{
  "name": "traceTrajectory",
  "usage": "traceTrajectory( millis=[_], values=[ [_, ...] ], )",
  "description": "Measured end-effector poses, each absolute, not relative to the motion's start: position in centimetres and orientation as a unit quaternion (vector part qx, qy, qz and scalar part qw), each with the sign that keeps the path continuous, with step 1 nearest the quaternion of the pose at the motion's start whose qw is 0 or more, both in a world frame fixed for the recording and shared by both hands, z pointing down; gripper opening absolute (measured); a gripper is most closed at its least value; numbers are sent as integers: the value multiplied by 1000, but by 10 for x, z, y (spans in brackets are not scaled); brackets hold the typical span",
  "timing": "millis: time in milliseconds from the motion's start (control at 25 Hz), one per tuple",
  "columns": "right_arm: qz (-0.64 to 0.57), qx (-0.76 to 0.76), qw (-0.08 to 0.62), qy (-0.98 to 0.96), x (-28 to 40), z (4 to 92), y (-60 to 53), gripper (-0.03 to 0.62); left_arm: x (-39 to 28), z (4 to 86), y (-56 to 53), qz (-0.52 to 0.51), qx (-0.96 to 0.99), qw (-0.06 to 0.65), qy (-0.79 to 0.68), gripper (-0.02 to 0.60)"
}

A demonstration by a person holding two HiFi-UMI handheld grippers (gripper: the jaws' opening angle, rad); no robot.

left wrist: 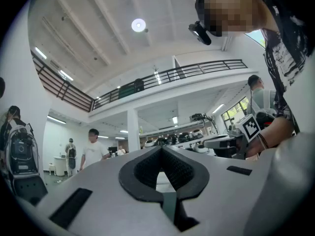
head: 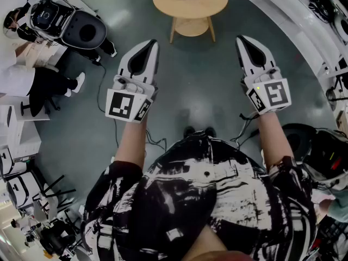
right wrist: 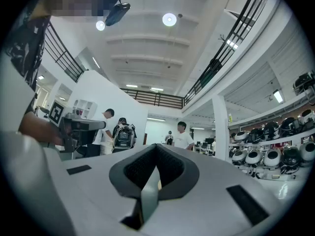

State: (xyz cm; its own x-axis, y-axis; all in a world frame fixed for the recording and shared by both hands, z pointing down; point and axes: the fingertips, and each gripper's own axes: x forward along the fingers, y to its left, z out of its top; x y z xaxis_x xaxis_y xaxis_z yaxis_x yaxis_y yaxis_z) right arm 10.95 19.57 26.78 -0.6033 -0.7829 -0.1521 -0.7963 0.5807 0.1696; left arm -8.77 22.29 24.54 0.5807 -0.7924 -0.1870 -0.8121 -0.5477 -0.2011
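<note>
I hold both grippers out in front of me over a grey floor (head: 190,91), side by side and apart. My left gripper (head: 151,42) is shut, its tips meeting with nothing between them; its marker cube (head: 128,105) sits at my wrist. My right gripper (head: 241,38) is also shut and empty, with its marker cube (head: 269,94) behind it. In the left gripper view the left gripper (left wrist: 161,149) points up toward a hall with a balcony. In the right gripper view the right gripper (right wrist: 156,146) does the same. Neither touches anything.
A round wooden table (head: 190,4) stands ahead, with a small flat item on it. A seated person (head: 32,64) and a dark round machine (head: 81,31) are at the left. Cables (head: 106,91) lie on the floor. White robot heads line shelves (right wrist: 275,156) at the right. People (right wrist: 183,134) stand in the hall.
</note>
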Motion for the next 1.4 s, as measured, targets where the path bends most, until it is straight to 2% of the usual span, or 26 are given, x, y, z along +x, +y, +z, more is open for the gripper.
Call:
traceTrajectory(
  millis=[640, 800, 840, 880, 920, 960, 1000, 1080, 1400],
  values=[
    [115, -444, 29, 888, 108, 267, 196, 2, -90, 245, 222, 39, -878, 134, 458, -2],
    [105, -433, 54, 893, 110, 265, 198, 3, -89, 247, 222, 40, -878, 133, 459, -2],
    [100, -425, 63, 897, 109, 264, 198, 88, -88, 247, 222, 40, -878, 133, 459, -2],
    [94, -417, 75, 901, 108, 262, 198, 287, -88, 247, 221, 40, -877, 132, 459, -2],
    [88, -411, 86, 903, 107, 260, 196, 414, -88, 247, 221, 40, -877, 132, 460, -2],
    [86, -410, 93, 903, 107, 258, 194, 502, -89, 246, 220, 41, -877, 132, 460, -2],
    [88, -411, 95, 902, 107, 257, 193, 547, -90, 245, 220, 41, -877, 132, 460, -2],
    [93, -414, 91, 901, 109, 256, 191, 575, -91, 244, 219, 42, -877, 132, 461, -2],
    [96, -422, 81, 898, 126, 265, 184, 575, -83, 249, 214, 44, -875, 133, 463, -2]
  ],
)
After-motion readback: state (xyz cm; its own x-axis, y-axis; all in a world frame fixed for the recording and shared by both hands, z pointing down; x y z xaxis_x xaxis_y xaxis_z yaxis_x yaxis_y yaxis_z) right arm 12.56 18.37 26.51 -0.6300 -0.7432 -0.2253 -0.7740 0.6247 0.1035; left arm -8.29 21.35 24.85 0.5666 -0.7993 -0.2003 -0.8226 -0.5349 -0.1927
